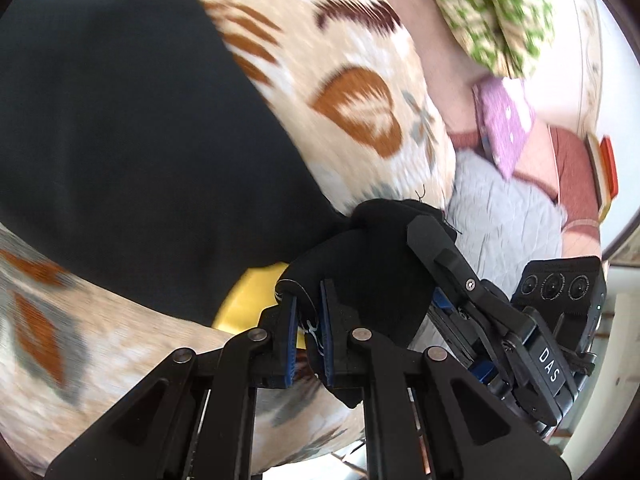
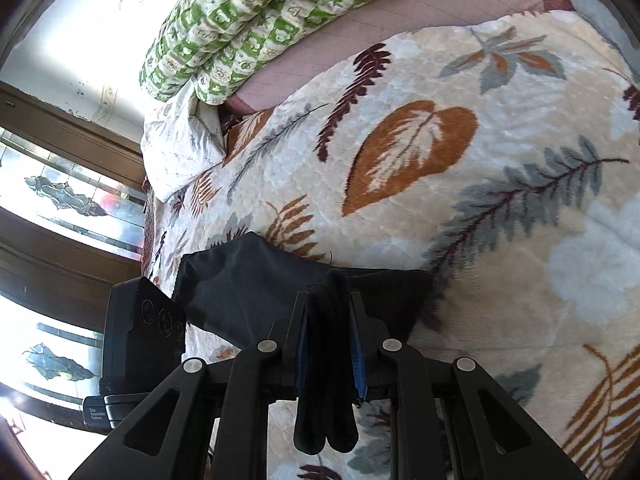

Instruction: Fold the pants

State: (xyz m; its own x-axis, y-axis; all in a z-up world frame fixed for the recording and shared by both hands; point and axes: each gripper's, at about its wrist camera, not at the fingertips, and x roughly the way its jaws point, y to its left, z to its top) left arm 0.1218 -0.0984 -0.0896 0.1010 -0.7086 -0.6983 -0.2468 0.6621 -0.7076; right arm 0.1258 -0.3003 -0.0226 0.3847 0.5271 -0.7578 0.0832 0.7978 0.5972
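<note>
Pants (image 1: 132, 152), black, are clamped in both of my grippers above the leaf-print blanket (image 2: 460, 152). My left gripper (image 1: 308, 320) is closed on a bunched edge of the fabric; my right gripper (image 2: 329, 344) is closed on a thick fold that hangs down between its pads. Outward from the left gripper, the cloth spreads flat over the blanket. I judge that a fold is being carried across: the next move calls for bringing both held corners level onto the lying part, then releasing. Which end I hold, waistband or hem, is not discernible. A yellow object (image 1: 248, 300) beneath the cloth is mostly hidden. Left view is motion-blurred.
</note>
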